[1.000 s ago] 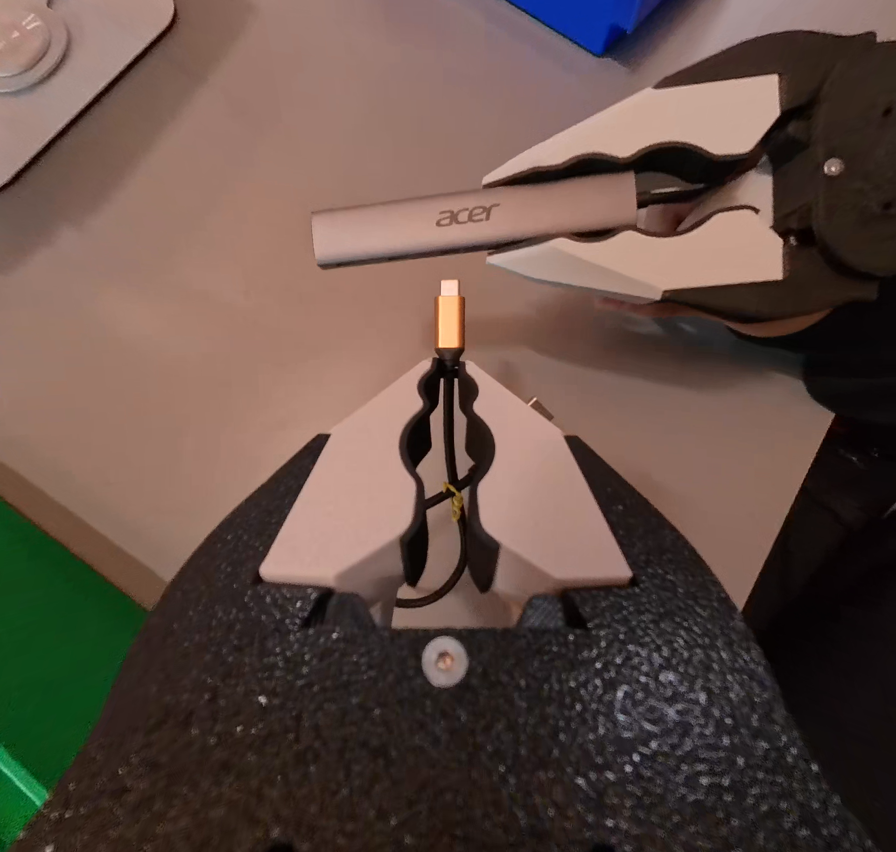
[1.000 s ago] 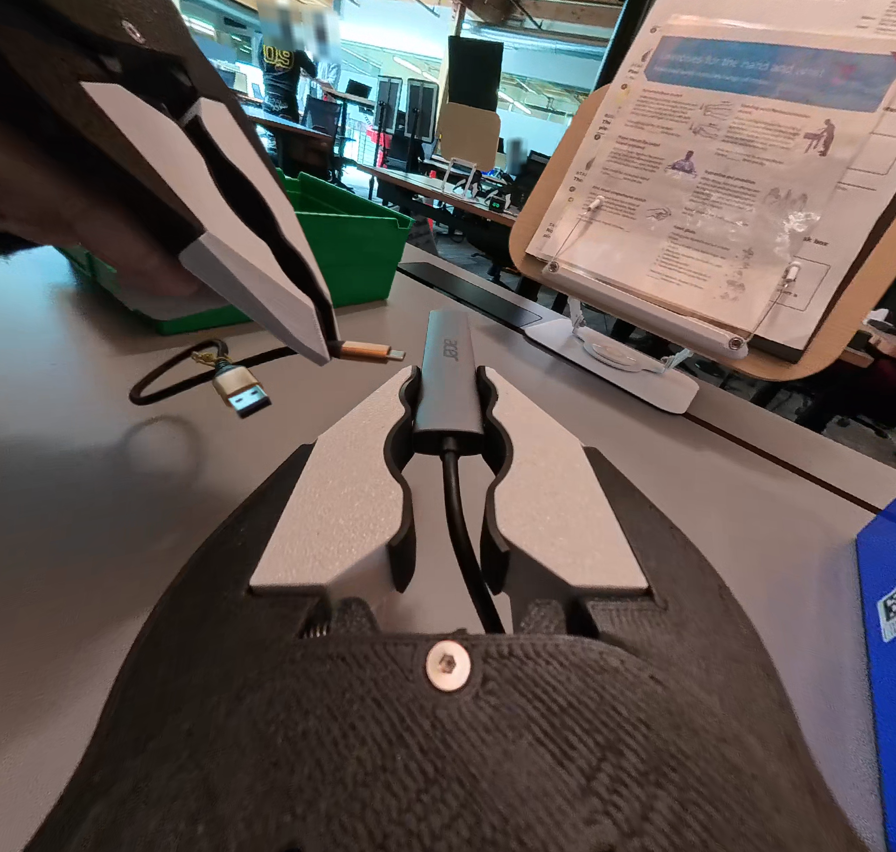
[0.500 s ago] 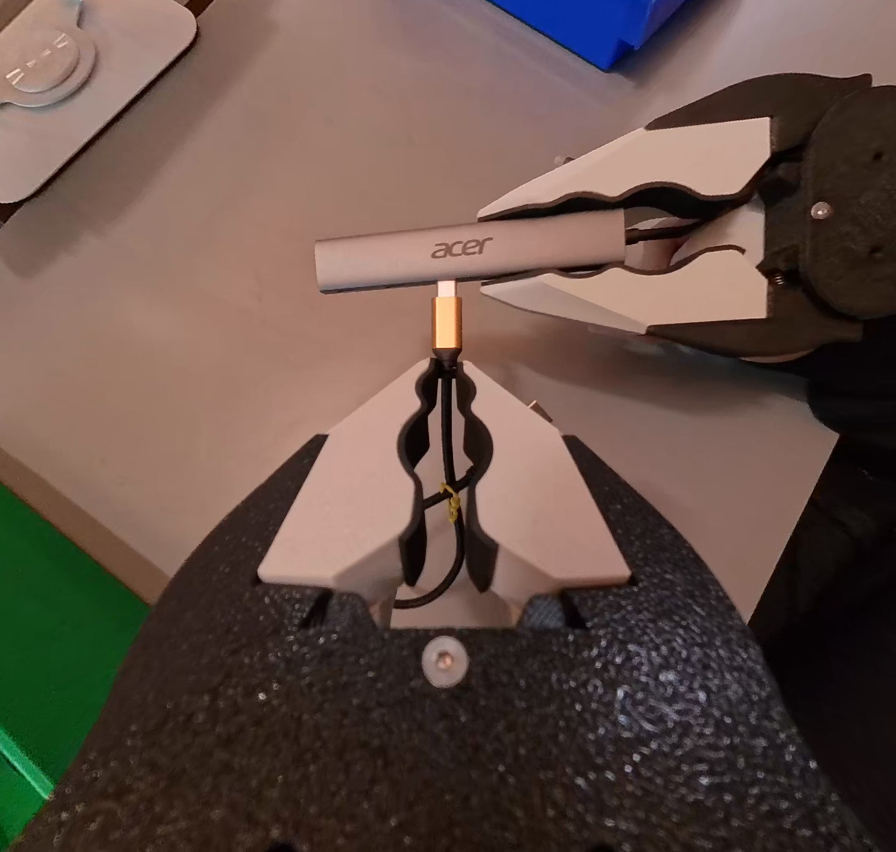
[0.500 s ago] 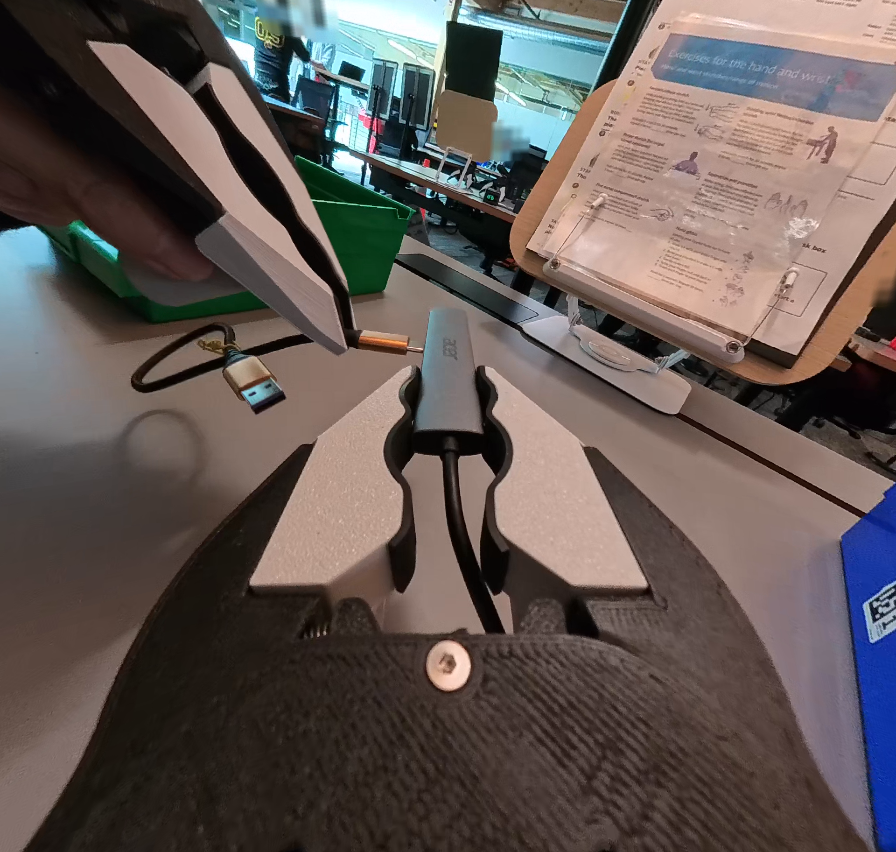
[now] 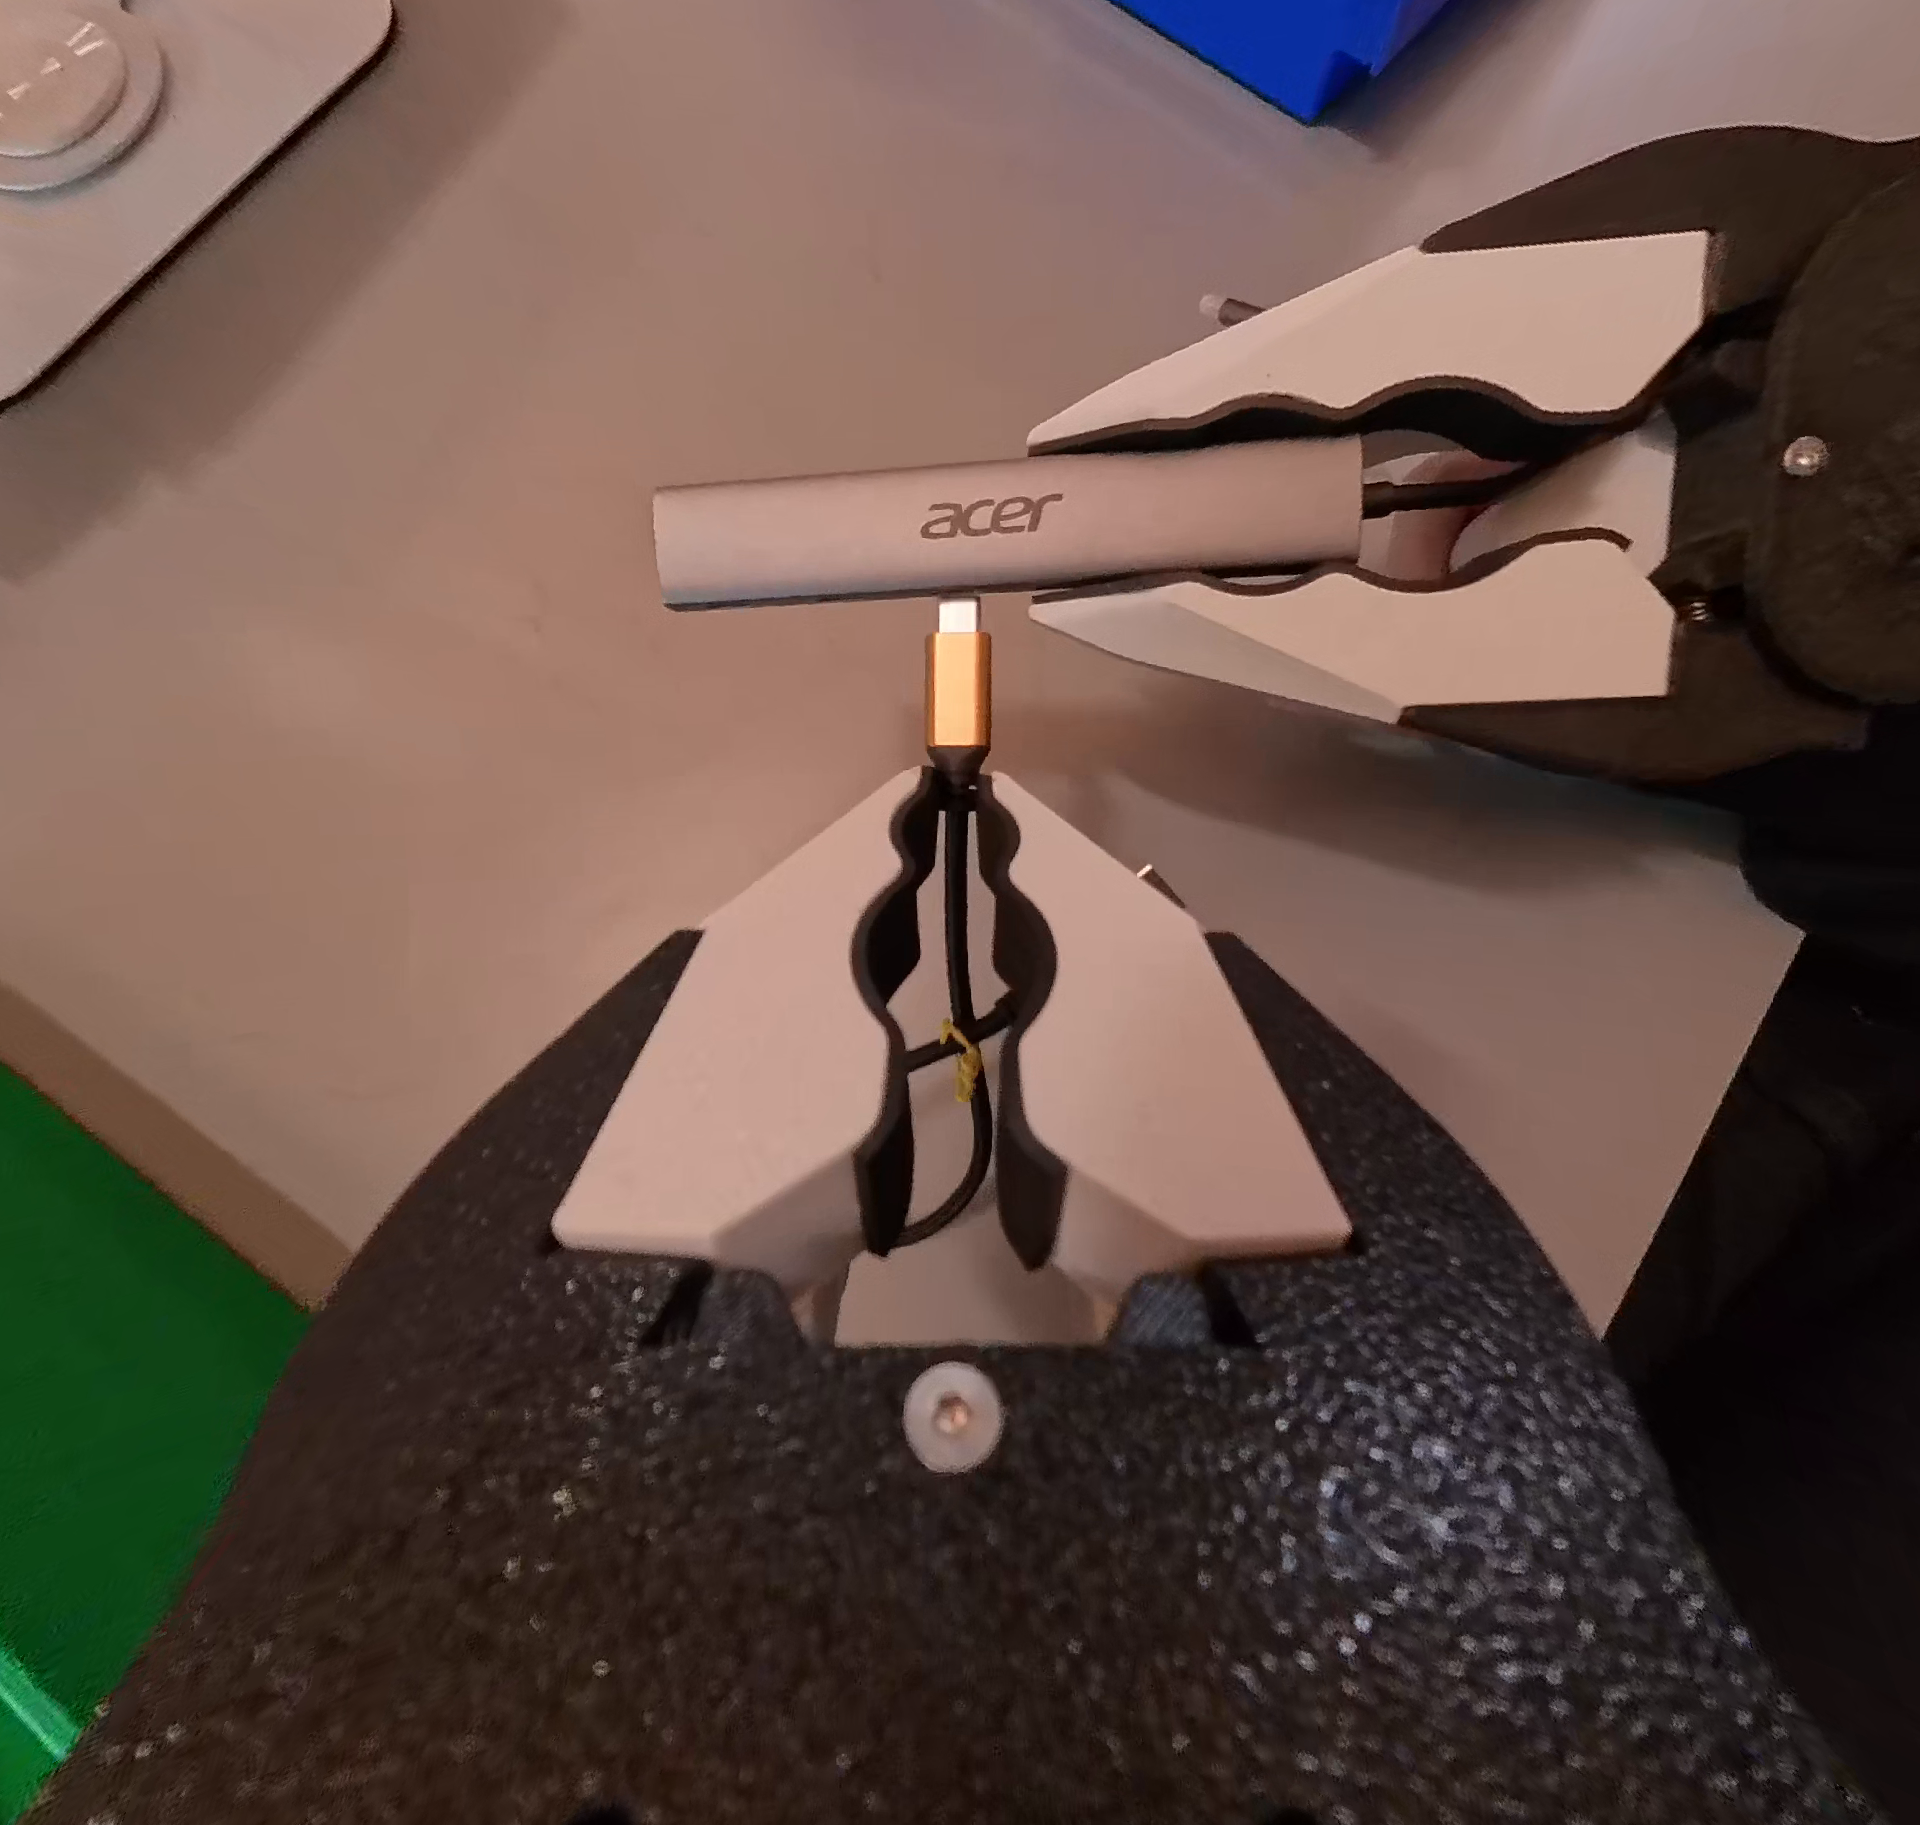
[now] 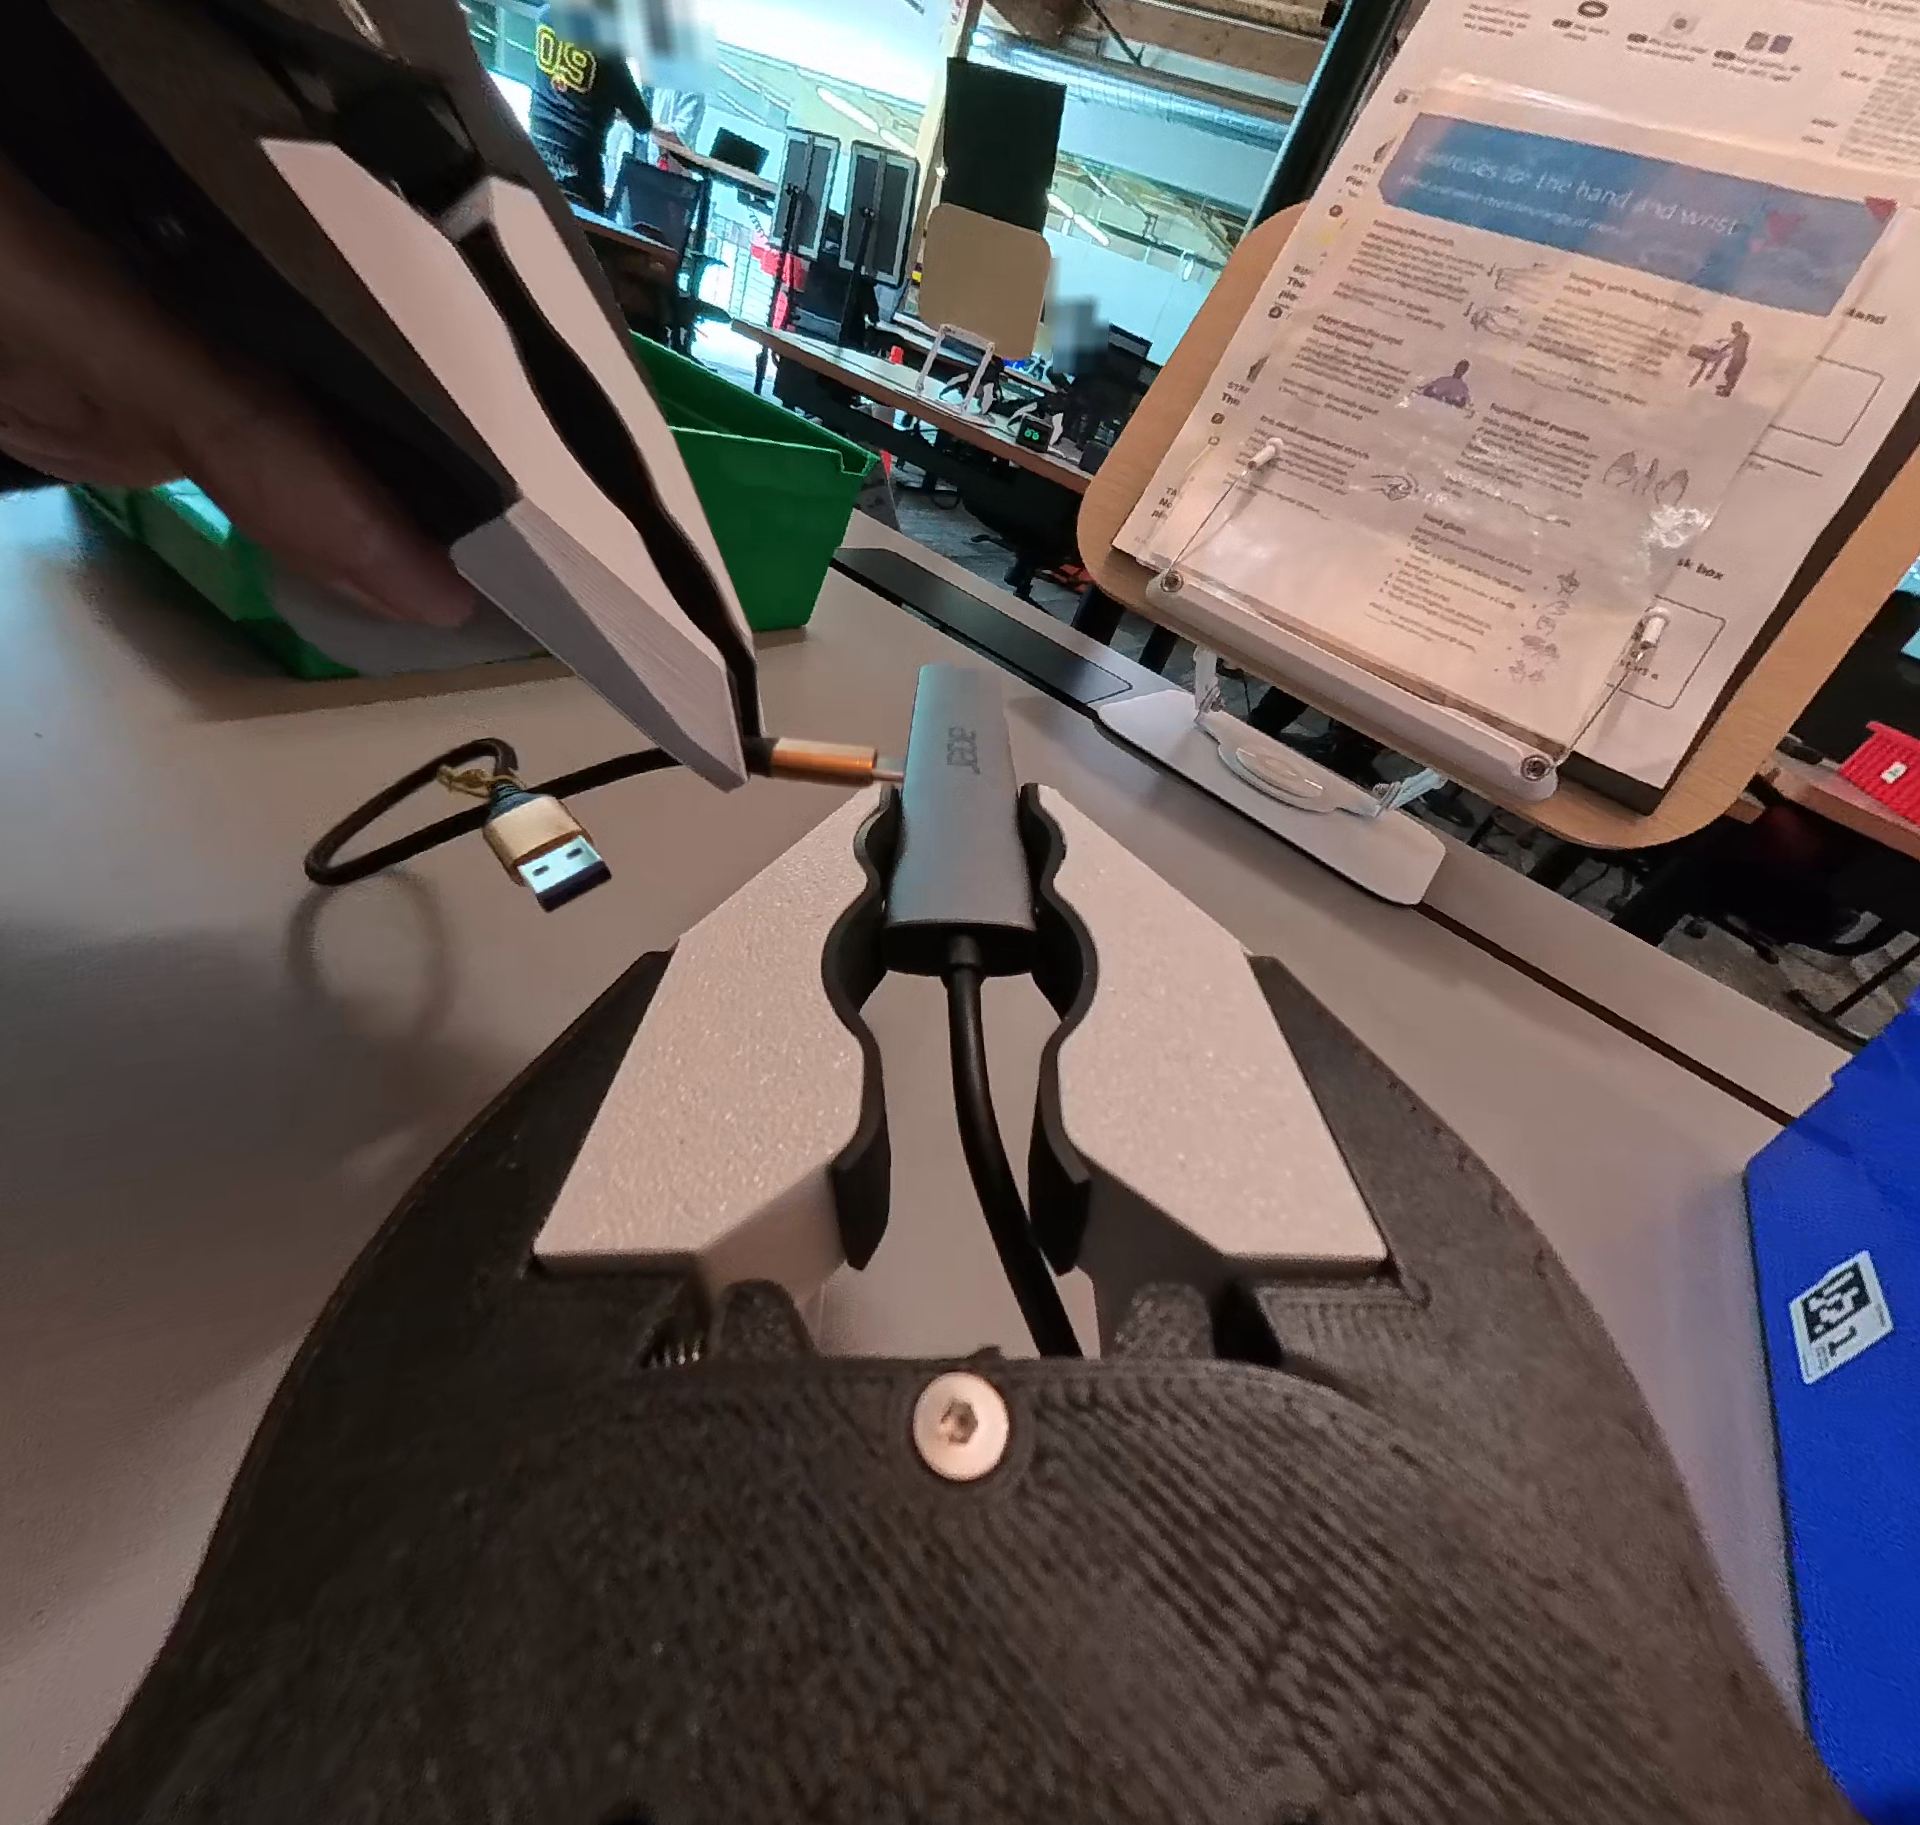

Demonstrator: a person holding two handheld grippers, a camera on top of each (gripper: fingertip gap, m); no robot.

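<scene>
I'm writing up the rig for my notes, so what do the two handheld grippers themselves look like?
Both match. The left gripper and right gripper each have a speckled, textured black printed body with one silver hex screw at the centre. Two pale grey wedge-shaped fingers taper to a point, lined inside with wavy black pads. No markings or gripper wiring show.

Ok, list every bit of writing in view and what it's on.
Words not copied; only where they stand.
Hub: logo on its top face.
Blue box: white sticker with a code.
Sheets on the stand: print, mostly too small.
Person's dark top: yellow marks, blurred.
</scene>
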